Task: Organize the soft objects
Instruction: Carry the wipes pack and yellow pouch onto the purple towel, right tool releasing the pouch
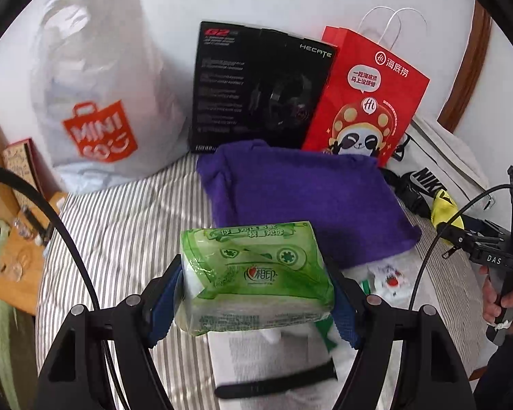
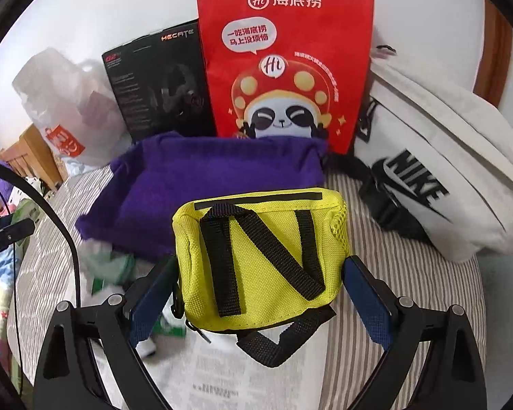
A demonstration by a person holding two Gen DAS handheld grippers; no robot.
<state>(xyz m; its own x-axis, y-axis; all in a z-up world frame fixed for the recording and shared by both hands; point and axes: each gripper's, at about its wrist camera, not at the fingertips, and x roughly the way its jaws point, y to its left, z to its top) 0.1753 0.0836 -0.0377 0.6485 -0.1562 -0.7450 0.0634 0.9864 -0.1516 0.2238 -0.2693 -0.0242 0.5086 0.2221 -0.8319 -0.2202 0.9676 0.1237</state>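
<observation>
My left gripper (image 1: pixel 256 302) is shut on a green tissue pack (image 1: pixel 256 280), held above the striped bed. A folded purple towel (image 1: pixel 307 198) lies just beyond it, also in the right wrist view (image 2: pixel 195 184). My right gripper (image 2: pixel 260 285) is shut on a yellow pouch (image 2: pixel 263 259) with black straps, held in front of the towel. The right gripper with the pouch shows at the right edge of the left wrist view (image 1: pixel 461 229).
Against the wall stand a white Miniso bag (image 1: pixel 99 102), a black Hecate box (image 1: pixel 256 85) and a red paper bag (image 2: pixel 284 68). A white Nike bag (image 2: pixel 444 177) lies right. Small packets (image 1: pixel 390 280) lie on the striped bedding (image 1: pixel 126 225). A wooden stand (image 1: pixel 13 232) is left.
</observation>
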